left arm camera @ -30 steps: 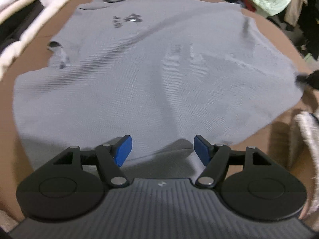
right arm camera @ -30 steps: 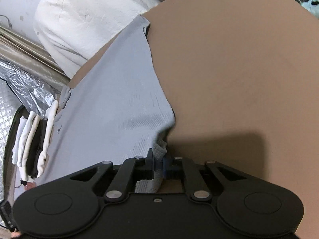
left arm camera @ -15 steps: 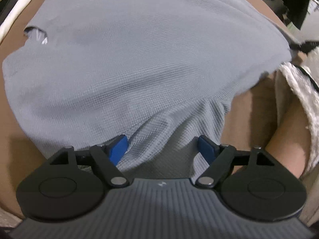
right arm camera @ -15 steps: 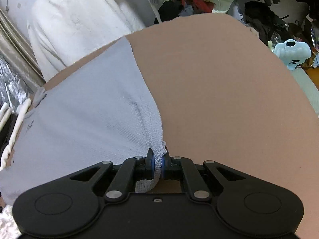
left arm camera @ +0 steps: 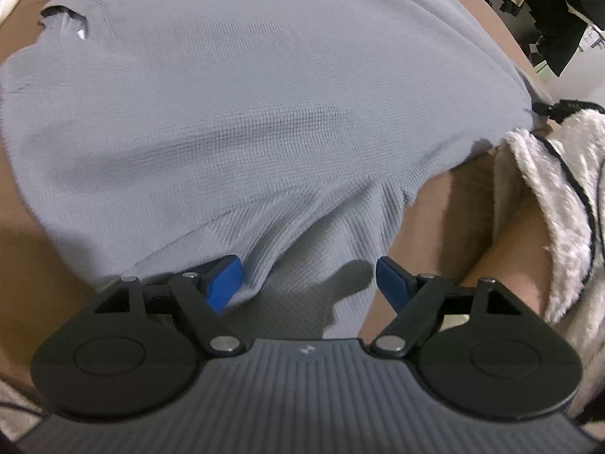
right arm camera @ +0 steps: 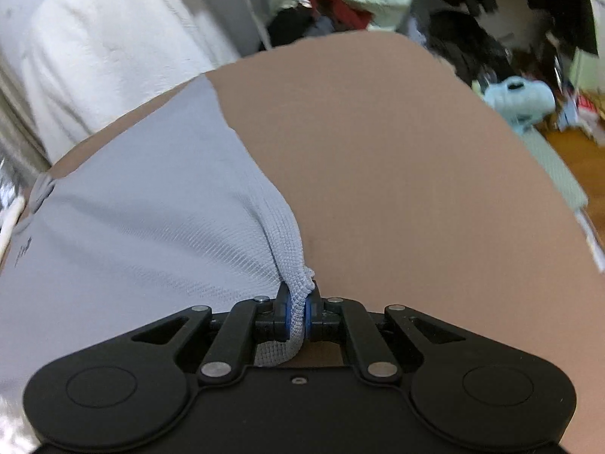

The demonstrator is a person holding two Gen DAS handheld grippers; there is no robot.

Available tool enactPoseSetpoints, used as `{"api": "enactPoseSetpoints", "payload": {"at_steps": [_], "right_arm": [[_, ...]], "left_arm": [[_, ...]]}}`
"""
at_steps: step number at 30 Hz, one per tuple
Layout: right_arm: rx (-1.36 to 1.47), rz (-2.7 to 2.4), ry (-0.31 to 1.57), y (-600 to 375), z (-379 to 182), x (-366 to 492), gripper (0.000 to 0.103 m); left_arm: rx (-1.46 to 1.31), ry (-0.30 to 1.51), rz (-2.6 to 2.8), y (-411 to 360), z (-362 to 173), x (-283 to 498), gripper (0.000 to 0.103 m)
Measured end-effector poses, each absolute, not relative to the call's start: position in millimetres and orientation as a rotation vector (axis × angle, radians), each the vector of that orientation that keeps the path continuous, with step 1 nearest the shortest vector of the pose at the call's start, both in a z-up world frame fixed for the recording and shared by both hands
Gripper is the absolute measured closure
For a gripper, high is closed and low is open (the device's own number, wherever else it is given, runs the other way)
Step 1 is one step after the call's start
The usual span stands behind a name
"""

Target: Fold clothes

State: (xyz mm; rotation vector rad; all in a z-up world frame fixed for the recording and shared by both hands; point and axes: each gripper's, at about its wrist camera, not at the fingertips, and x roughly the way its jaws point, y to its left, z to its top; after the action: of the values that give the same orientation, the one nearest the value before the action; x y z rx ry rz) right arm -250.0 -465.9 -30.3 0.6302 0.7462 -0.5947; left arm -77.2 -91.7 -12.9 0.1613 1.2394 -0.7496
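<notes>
So far the folding looks barely begun, judging by how things lie: the grey waffle-knit shirt (left arm camera: pixel 264 106) is spread nearly flat over the brown table (right arm camera: pixel 416 189), with no fold laid in it that either view shows. Its far end, with a dark print, reaches toward the table's far edge; its near hem hangs at the near edge.

The right gripper (right arm camera: pixel 297 316) is clamped on a bunched corner of the shirt's hem at the near edge, the cloth pinched between its blue pads and pulled up into a ridge. The left gripper (left arm camera: pixel 308 280) stands wide apart over the near hem, cloth lying between its fingers but not pressed by them. Gripping that side, carrying the hem over and every later fold are likely all left to do.

Against the frame a second earlier, the left gripper's fingers stand a little wider and its view has tipped down and closed in on the hem, which has gathered into ridges in front of it. The right view has swung up to show more of the cluttered room beyond the table's far edge; its pinch is unchanged. A white fleecy garment (left arm camera: pixel 559 189) lies at the table's right edge.
</notes>
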Motion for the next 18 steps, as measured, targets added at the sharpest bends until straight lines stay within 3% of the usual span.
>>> {"api": "enactPoseSetpoints", "payload": {"at_steps": [1,3,9,13,18], "right_arm": [[0.629,-0.604,0.752,-466,-28,-250,0.093],[0.555,-0.687,0.771,-460,-15,-247,0.065],[0.206,-0.812,0.698,-424,59,-224,0.061],[0.211,-0.428,0.64,-364,99,-183,0.056],[0.18,0.182,0.746,-240,97,-129,0.05]], "left_arm": [[0.149,1.227,-0.737,-85,-7,-77,0.025],[0.114,1.194,-0.707,-70,6,-73,0.025],[0.074,1.106,-0.514,-20,31,-51,0.023],[0.002,1.225,-0.389,3,8,-36,0.022],[-0.154,1.322,-0.412,-3,-26,-31,0.026]]}}
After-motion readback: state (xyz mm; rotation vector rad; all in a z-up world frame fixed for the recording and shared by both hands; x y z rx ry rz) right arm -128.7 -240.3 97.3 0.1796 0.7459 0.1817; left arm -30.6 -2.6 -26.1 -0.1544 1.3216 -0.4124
